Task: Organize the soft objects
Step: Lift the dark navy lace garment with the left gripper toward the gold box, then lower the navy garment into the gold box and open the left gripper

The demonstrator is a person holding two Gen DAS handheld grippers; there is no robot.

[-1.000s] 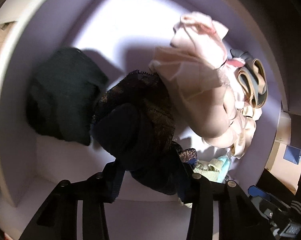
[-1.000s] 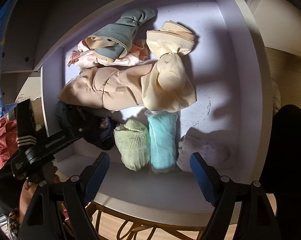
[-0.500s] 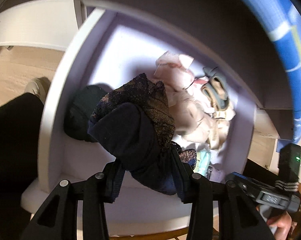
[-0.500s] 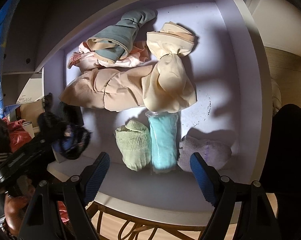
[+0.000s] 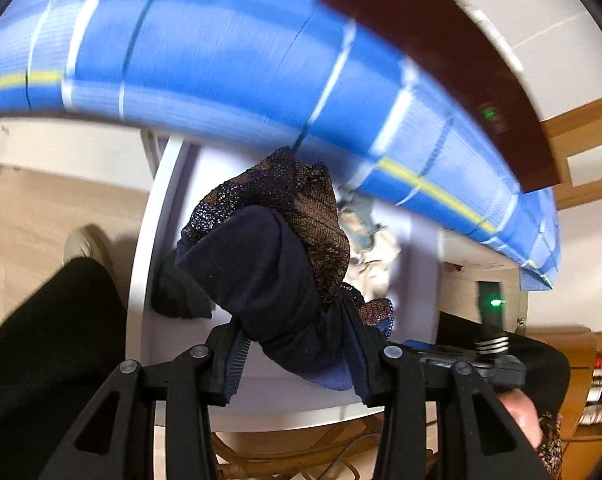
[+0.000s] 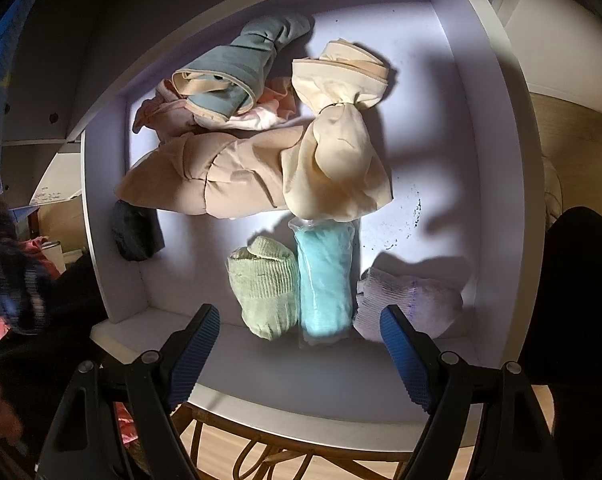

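Note:
My left gripper (image 5: 297, 350) is shut on a dark navy and lace fabric bundle (image 5: 269, 256), held up above the white drawer (image 5: 141, 264). That bundle shows as a blur at the left edge (image 6: 9, 276) of the right wrist view. My right gripper (image 6: 297, 344) hangs open over the drawer's front edge with nothing between its fingers. Below it lie a green sock roll (image 6: 263, 288), a teal roll in plastic (image 6: 325, 276) and a lilac sock (image 6: 409, 304). Behind these are a cream tights bundle (image 6: 337, 160), a beige bundle (image 6: 213, 176), a grey-blue garment (image 6: 237, 76) and a dark roll (image 6: 135, 232).
A blue striped cloth (image 5: 241, 64) covers the surface above the drawer. A wicker piece (image 6: 261, 452) and wooden floor show below the drawer front. A person's dark-clothed leg (image 6: 581, 304) stands at the right of the drawer; the drawer wall (image 6: 497, 152) rises beside it.
My left gripper has risen out of the drawer with the dark bundle in it and rolled somewhat. The dark roll stays in the drawer's left corner. The right gripper has kept still.

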